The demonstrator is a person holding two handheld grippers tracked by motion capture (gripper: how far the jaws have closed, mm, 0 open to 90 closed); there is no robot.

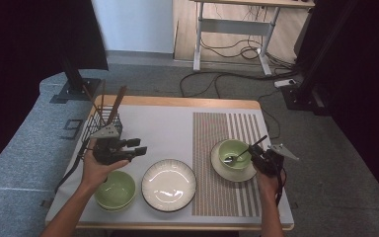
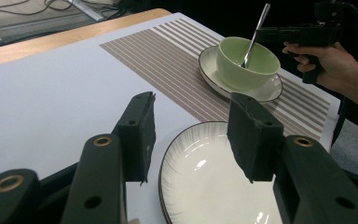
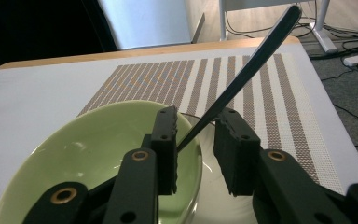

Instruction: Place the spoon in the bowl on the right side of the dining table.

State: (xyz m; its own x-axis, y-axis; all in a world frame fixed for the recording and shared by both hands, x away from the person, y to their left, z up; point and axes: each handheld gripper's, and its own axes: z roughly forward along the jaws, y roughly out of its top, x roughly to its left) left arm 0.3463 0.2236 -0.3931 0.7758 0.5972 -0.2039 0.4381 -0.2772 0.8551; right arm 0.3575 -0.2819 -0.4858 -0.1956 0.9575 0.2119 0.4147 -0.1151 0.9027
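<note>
A light green bowl (image 1: 234, 149) sits on a white saucer (image 1: 238, 174) on the striped placemat (image 1: 222, 195). A metal spoon (image 1: 243, 153) leans in the bowl, its handle up toward the right. My right gripper (image 1: 257, 154) is at the bowl's right rim. In the right gripper view the spoon handle (image 3: 254, 58) runs between the jaws of the right gripper (image 3: 196, 114), close to the left pad, and the pads stand apart without pressing it. My left gripper (image 2: 192, 100) hangs open and empty over the near-left edge of the white plate (image 2: 205, 186).
A second green bowl (image 1: 115, 190) stands at the front left, beside the white plate (image 1: 169, 185). A black wire basket (image 1: 102, 124) holding chopsticks stands at the table's back left. The wooden table edge (image 1: 177, 101) runs along the back.
</note>
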